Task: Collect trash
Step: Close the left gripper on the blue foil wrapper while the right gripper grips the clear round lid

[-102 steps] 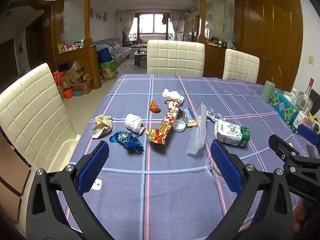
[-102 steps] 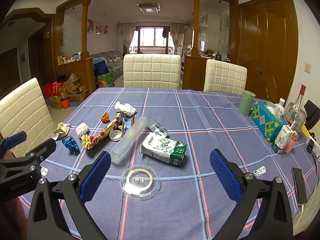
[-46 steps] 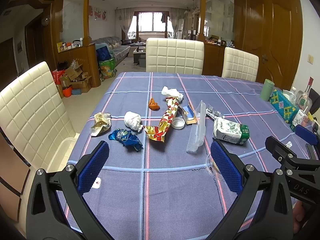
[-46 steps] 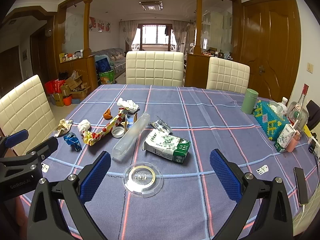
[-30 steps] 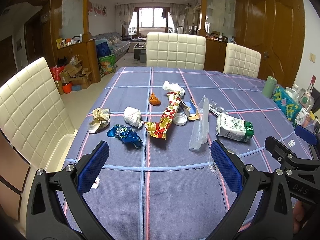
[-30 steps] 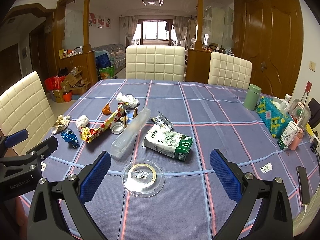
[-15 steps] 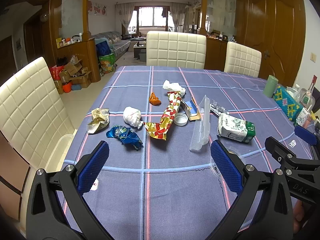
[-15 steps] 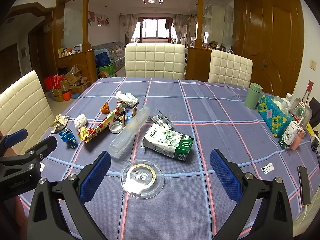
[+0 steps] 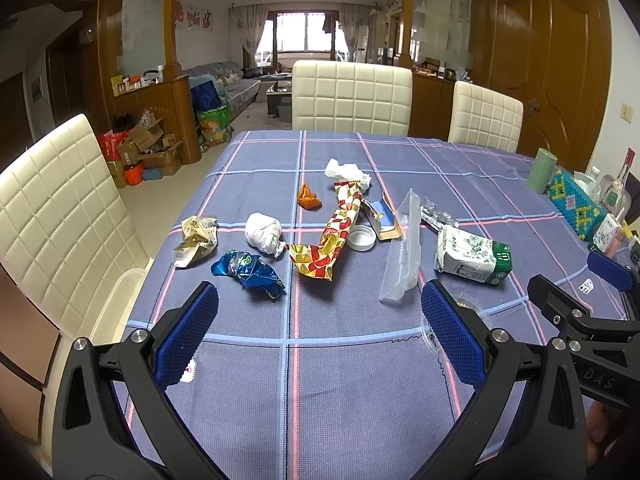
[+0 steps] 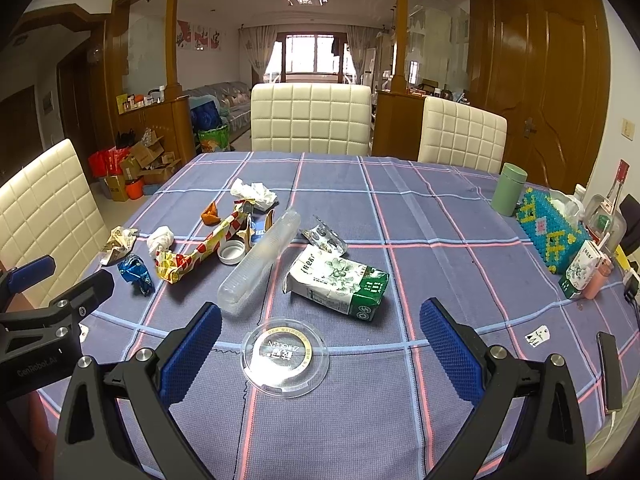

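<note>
Trash lies scattered on the blue checked tablecloth (image 9: 320,380). Ahead of my open left gripper (image 9: 316,332) are a blue foil wrapper (image 9: 248,268), a white wad (image 9: 262,232), a beige crumpled wrapper (image 9: 196,236), a red-gold wrapper roll (image 9: 332,236), an orange scrap (image 9: 308,200), white tissue (image 9: 346,172), a white lid (image 9: 360,237) and a clear cup sleeve (image 9: 404,248). My open right gripper (image 10: 318,336) hovers over a clear round lid (image 10: 285,356), with a green-white tissue pack (image 10: 338,280) and a blister pack (image 10: 323,236) just beyond. Nothing is between either pair of fingers.
Cream chairs stand at the left (image 9: 56,216) and far side (image 9: 352,96). Along the right edge are a green cup (image 10: 508,188), a beaded tissue box (image 10: 550,228), small cartons and bottles (image 10: 584,268), and a phone (image 10: 610,368). The right gripper's arm (image 9: 580,328) shows in the left view.
Both views have shifted only slightly, with the cameras drifting a little toward the table. No item has moved and both grippers have stayed open.
</note>
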